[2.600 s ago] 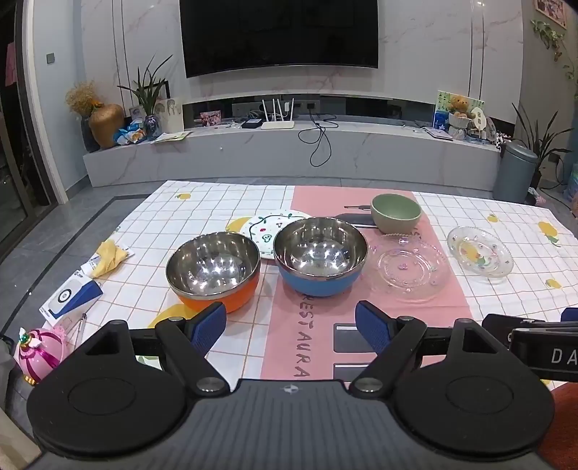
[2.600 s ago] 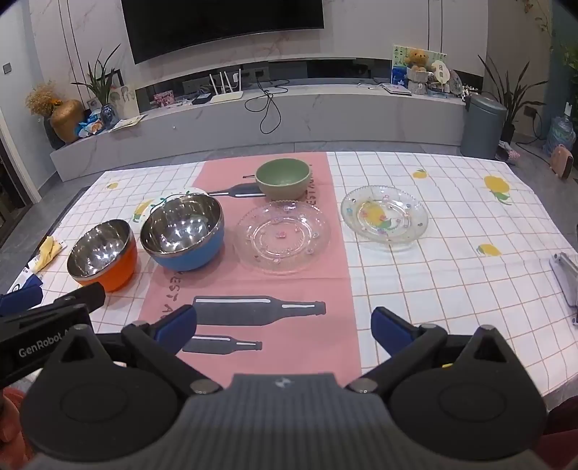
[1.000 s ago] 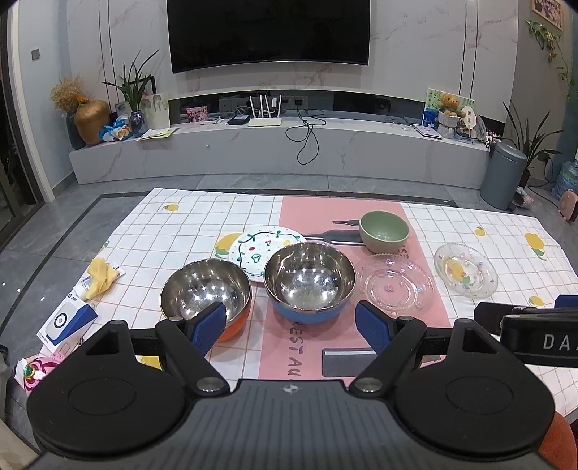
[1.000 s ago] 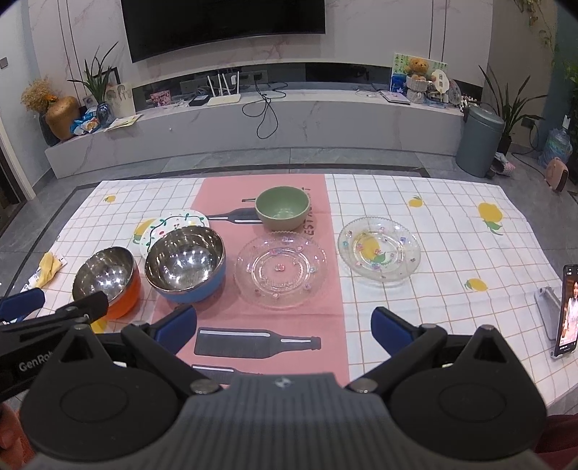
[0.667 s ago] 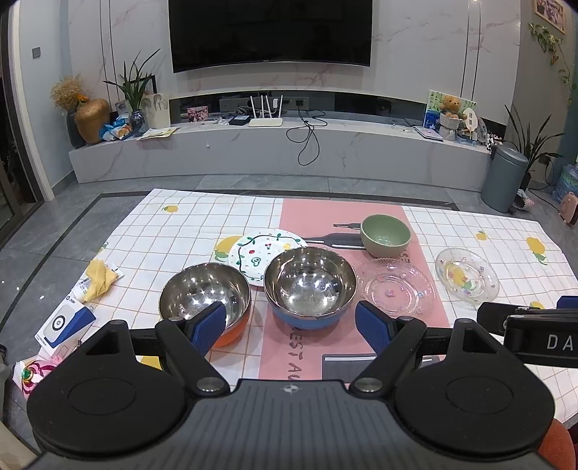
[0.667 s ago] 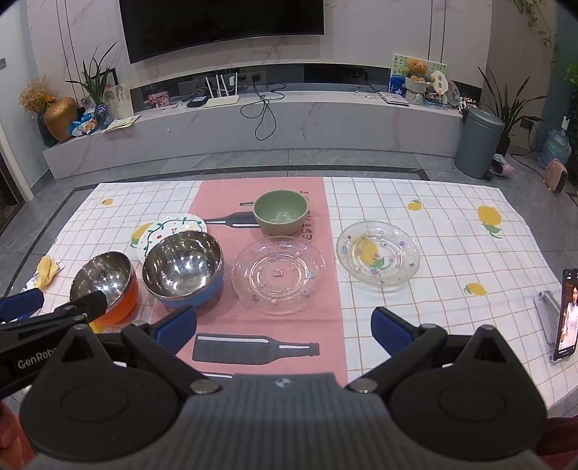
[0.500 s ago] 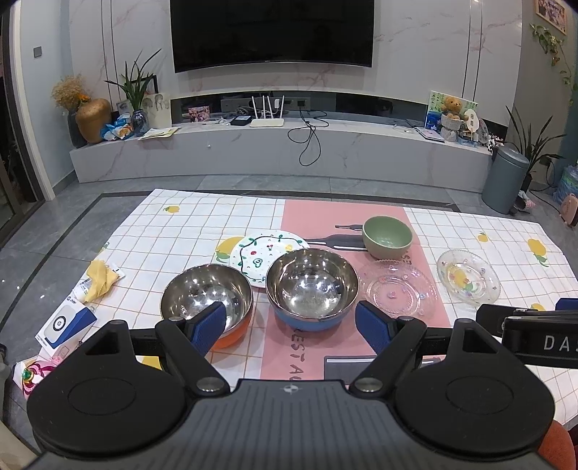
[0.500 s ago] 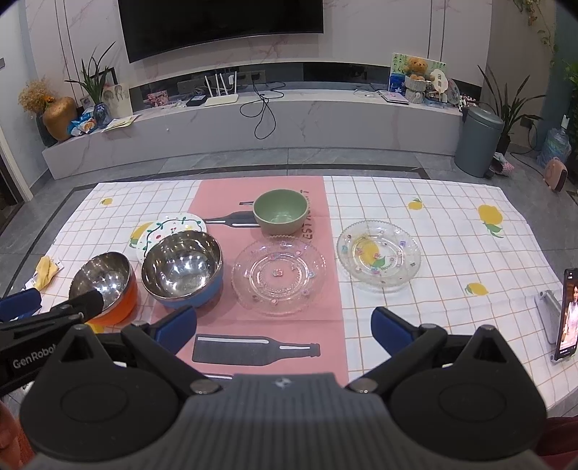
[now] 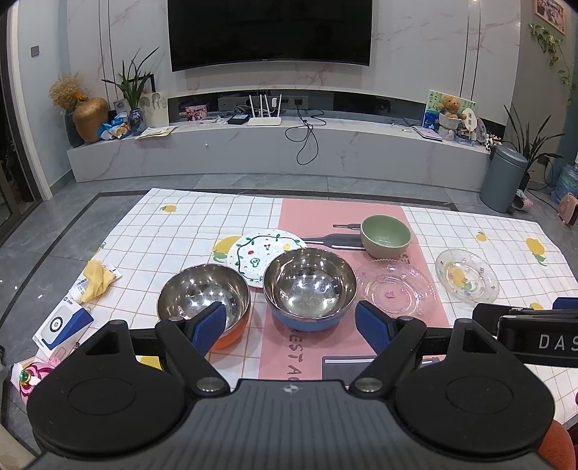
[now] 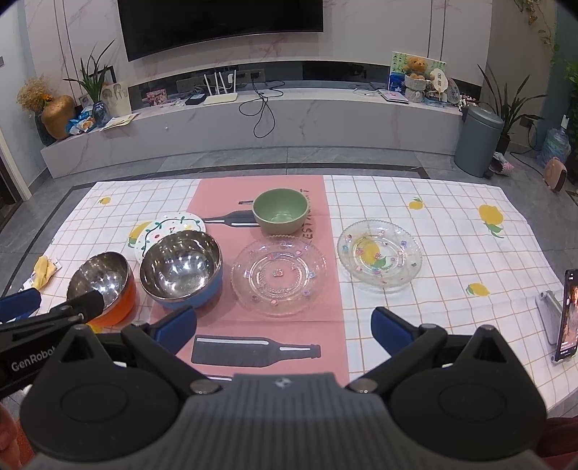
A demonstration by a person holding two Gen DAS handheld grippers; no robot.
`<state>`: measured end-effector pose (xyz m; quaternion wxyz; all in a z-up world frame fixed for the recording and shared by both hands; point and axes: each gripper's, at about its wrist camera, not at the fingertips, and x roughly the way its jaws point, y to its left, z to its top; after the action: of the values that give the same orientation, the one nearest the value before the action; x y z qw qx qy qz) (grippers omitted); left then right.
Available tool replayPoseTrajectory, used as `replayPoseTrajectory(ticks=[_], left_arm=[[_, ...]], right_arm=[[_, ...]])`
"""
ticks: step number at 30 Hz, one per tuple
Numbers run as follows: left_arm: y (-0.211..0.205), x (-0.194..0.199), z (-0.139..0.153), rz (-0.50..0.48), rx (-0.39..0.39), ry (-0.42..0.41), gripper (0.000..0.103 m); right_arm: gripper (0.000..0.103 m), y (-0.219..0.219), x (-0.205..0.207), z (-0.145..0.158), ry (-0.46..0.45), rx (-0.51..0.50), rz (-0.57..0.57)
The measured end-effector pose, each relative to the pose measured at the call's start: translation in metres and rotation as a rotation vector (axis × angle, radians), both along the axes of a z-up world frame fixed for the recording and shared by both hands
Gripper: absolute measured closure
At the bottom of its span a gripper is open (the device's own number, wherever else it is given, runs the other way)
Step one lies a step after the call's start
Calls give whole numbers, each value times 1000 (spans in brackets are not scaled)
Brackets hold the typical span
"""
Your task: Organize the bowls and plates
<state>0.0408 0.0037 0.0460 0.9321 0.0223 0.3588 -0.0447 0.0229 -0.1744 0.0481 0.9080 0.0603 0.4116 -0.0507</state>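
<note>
bowls [image 10: 180,265]: 3 | plates [image 10: 278,276]: 3 | phone [image 10: 566,314]: 1

Orange steel bowl [image 9: 204,298] beside blue one [image 9: 309,292]; green bowl [image 9: 385,236] behind two glass plates [image 9: 395,292].

A checked tablecloth [image 10: 451,217] with lemon prints and a pink centre panel covered the table. A phone [image 10: 567,314] stood propped at its right edge. Behind, a dark television [image 9: 271,32] hung above a marble console [image 9: 253,152] bearing a white router [image 9: 264,119], beside a grey bin [image 10: 477,139].
</note>
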Motion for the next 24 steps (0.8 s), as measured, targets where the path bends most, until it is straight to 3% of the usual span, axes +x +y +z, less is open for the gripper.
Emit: replayPoseTrajectory(ticks=[18, 21, 24], left_arm=[[4, 3, -1, 13, -11, -1, 8], [11, 7, -3, 29, -43, 6, 11], [19, 13, -7, 39, -74, 5, 17]], right_arm=[[2, 3, 2, 0, -4, -9, 14], [2, 3, 3, -1, -31, -5, 10], [3, 0, 0, -5, -114, 31, 8]])
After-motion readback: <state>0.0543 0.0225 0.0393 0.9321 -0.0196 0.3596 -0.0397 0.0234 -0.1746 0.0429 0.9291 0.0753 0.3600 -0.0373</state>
